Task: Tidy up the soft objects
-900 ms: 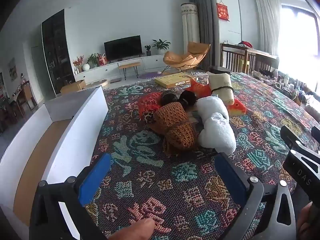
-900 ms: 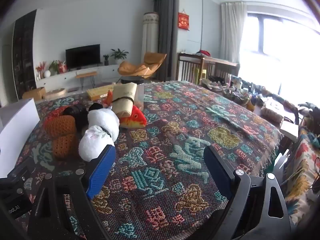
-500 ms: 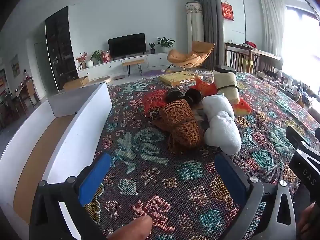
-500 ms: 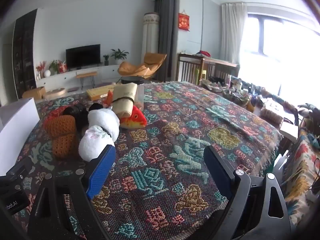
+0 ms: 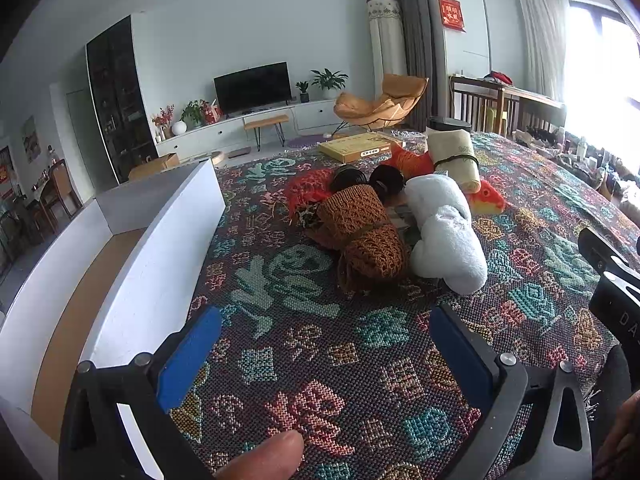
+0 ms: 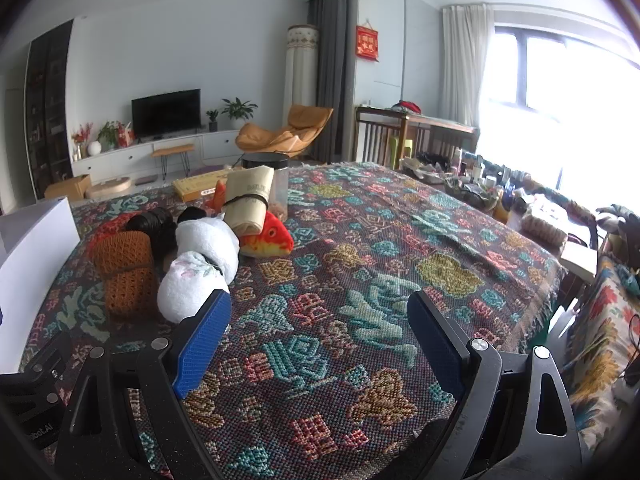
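Presently noted on counter, covered with patterned woven cloth: soft items heaped near middle, toward far edge. Brown knit roll tied with cord, touching white towel roll on its right. Behind these, two black bundles, red knit piece, beige roll bound with dark band, resting against orange fish toy. Flat yellow box at far edge, apart from heap. White open box standing along left edge, floor bare.

Left hand-held gripper: spread wide, nothing between blue pads, poised above cloth short of heap. Fingertip visible at bottom of left view.

Right hand-held gripper: likewise spread wide, holding nothing; left pad near end of towel roll, contact not determinable.
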Demonstrator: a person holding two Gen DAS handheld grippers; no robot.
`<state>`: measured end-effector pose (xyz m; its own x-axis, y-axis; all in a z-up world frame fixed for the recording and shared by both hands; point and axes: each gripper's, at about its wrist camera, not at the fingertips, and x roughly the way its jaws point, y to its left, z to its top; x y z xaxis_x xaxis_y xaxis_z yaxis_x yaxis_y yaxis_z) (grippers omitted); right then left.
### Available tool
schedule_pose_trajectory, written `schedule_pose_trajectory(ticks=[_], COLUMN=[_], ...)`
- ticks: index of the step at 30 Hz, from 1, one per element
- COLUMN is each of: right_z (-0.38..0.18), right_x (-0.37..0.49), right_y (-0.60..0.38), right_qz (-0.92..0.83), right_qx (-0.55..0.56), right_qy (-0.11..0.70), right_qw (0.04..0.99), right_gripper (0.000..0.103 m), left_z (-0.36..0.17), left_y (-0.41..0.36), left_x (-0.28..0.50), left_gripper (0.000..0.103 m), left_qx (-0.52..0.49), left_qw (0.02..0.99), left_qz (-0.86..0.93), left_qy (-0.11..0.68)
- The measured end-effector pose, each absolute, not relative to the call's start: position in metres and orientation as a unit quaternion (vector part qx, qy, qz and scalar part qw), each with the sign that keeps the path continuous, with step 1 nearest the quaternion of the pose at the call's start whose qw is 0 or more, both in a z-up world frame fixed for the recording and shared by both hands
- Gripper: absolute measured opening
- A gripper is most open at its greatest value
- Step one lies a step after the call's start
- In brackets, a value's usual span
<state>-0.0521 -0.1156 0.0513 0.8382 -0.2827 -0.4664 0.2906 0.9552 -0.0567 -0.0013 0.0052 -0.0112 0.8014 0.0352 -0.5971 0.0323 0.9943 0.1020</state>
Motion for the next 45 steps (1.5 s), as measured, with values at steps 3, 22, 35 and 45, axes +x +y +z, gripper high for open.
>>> schedule_pose_trajectory(ticks=[3,22,35,45], right_z=[0.051,0.05,0.049,0.047], right_x=[-0.052,-0.052,-0.052,-0.05], right_y=[-0.116,-0.117,-0.117,-0.116], right_qz=[-0.149,-0.149,-0.149,-0.148], right_qx=[0.008,0.01,0.011,0.012], right_qy=[0.242,0.243,0.243,0.245], right_qw=[0.959,0.958,0.958,0.958], right_gripper=[0.092,0.092,0.092,0.092], left_z=[-0.012,-0.023,-0.035,-0.067], left_y=[0.005,0.002,0.002,0.007], left_x=[-0.001,0.001,0.004,0.018], left_gripper=[0.103,0.103,0.103,0.103], left_qx=[0.056,0.07,0.075,0.073], left_qw=[0.947,0.944,0.938,0.921], left_qz=[0.002,0.004,0.005,0.0], left_qy=[0.316,0.324,0.337,0.382])
